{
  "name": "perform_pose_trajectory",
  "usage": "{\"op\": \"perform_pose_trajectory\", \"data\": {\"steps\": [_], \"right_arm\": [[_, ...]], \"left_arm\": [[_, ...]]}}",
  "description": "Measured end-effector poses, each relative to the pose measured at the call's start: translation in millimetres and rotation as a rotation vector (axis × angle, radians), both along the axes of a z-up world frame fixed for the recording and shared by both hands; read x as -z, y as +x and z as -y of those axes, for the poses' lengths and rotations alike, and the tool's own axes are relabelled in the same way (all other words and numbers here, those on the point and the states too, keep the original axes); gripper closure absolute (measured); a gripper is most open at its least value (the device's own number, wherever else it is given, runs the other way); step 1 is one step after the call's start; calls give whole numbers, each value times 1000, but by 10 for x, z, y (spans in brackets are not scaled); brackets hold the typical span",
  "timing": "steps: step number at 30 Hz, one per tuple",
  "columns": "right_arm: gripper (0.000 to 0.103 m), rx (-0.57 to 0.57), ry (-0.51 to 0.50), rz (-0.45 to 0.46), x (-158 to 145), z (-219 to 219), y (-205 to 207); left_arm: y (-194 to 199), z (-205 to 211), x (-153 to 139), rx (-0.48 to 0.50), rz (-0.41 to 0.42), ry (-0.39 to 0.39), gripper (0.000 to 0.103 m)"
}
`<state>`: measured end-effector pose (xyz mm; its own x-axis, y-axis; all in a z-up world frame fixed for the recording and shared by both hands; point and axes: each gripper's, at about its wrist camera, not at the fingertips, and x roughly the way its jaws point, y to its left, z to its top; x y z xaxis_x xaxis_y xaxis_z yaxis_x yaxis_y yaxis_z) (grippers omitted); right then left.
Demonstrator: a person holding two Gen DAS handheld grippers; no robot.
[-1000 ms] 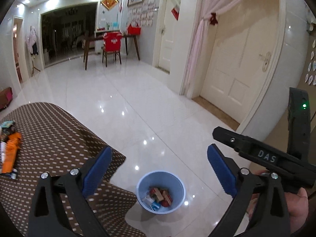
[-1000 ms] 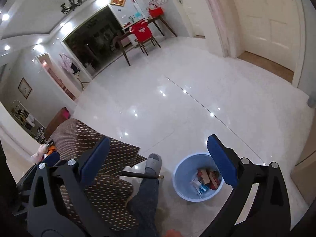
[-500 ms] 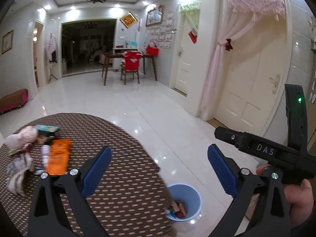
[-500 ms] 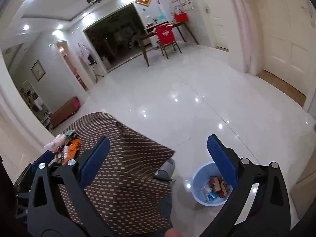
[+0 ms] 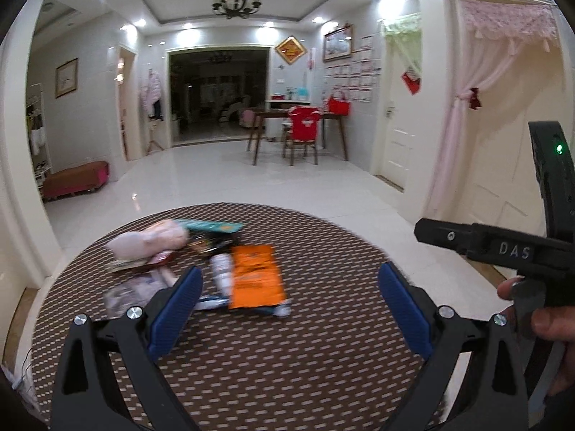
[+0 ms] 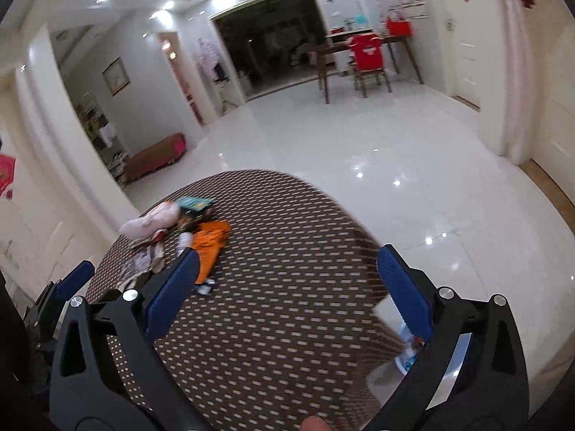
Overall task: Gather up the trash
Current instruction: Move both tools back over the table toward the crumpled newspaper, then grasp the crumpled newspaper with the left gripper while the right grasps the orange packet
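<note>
Orange wrapper (image 5: 256,276) lies flat on the round table (image 5: 323,359), far-left part of the top, and is the clearest piece of a small trash pile. Touching its left edge: white tube (image 5: 221,273). Behind them: pink crumpled lump (image 5: 149,242), teal packet (image 5: 212,227), dark wrappers between those two, too blurred to identify. Crinkled clear/grey wrapper (image 5: 129,291) at the pile's near-left, partly behind the left finger.

Left gripper (image 5: 287,309): jaws spread wide, nothing between them, over the table with its left pad just beside the pile. Right gripper (image 6: 287,287): jaws spread wide, empty, over the table's middle, pile ahead-left of it.

View differences:
- Right wrist only: blue bin (image 6: 406,355) on the floor below the table's right edge, mostly hidden behind the right finger, some trash inside. The same view catches the left gripper's blue pad at far left.
- Left wrist only: right gripper's body from the side, hand (image 5: 539,323) on its handle, green LED lit.
- Both show the pile; the right wrist view is blurrier.

Edges/room: the brown dotted cloth covers the whole tabletop and drapes over the rim. The near and right portions of the top hold nothing but cloth. White tile floor (image 6: 395,165) is open beyond the table to a far desk and red chair (image 5: 303,127).
</note>
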<state>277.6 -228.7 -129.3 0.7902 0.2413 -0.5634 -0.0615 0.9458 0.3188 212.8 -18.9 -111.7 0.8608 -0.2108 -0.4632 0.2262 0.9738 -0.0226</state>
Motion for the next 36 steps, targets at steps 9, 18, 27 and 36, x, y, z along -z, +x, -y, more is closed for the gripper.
{"op": "perform_pose_trajectory", "data": {"steps": [9,18,27,36], "right_arm": [[6,-82,-37,-49,164,-574,261],[6,-121,-47,-88,334,-762,393],[6,-169,-116,-166,573,-1204,836],[7,-136,-217,-256,898,-1580,1403]], "left_arm": [[125,-674,338,-106,-69,82,7],[486,-790,578,-116,-144,243,7],[667,-891,640,-60,-228,189,63],[534,-1205,515,-116,-172,15,74]]}}
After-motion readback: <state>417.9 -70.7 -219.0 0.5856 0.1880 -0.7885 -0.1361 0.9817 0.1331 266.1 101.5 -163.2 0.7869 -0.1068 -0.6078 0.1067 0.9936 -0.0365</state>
